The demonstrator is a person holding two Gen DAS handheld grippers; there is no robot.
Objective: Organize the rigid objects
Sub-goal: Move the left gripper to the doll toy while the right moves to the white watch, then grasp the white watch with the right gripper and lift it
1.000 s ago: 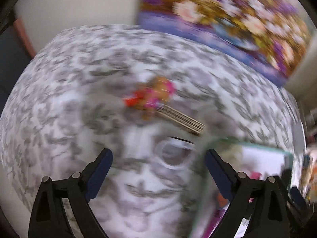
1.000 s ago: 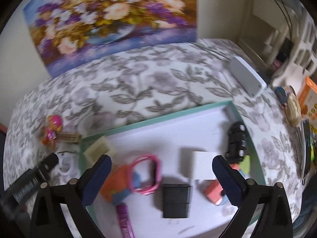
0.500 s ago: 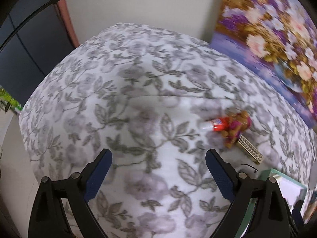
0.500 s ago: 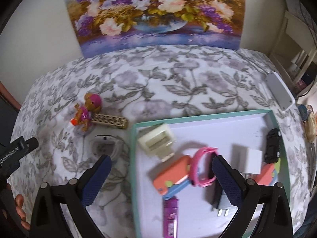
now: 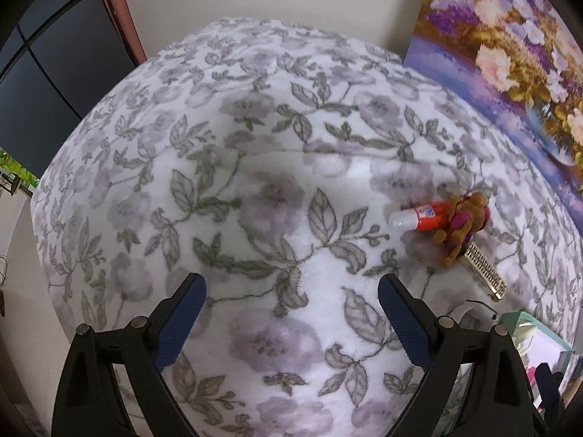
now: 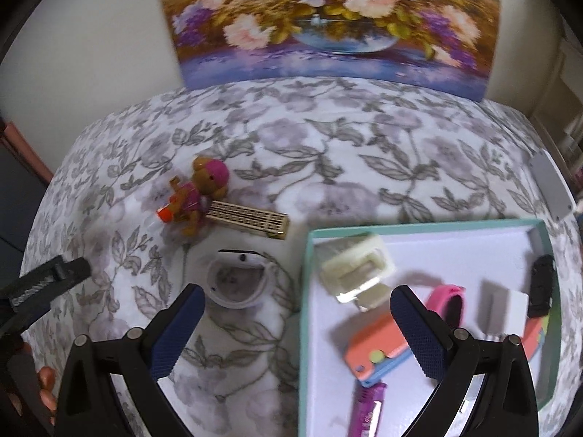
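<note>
On the flowered cloth lie a brown and pink toy figure (image 6: 202,191), an orange glue stick (image 5: 422,215) against it, a cream perforated bar (image 6: 249,218) and a white ring-shaped watch (image 6: 238,278). To their right a teal-rimmed tray (image 6: 304,291) holds a cream plug (image 6: 355,264), a pink watch (image 6: 450,300), an orange case (image 6: 375,351), a purple lighter (image 6: 366,413), a white cube (image 6: 506,307) and a black toy car (image 6: 541,284). My right gripper (image 6: 295,331) hangs open over the tray's left rim. My left gripper (image 5: 289,322) is open above bare cloth, left of the toy.
A flower painting (image 6: 328,18) leans on the back wall. A white flat device (image 6: 550,187) lies at the far right of the cloth. The left gripper's body (image 6: 40,284) and fingers of a hand (image 6: 45,389) show at the right view's left edge. A dark window (image 5: 43,73) stands left.
The left gripper swung left, away from the tray, and now faces the cloth's left part. The right gripper shifted left, from above the tray's middle to its left rim.
</note>
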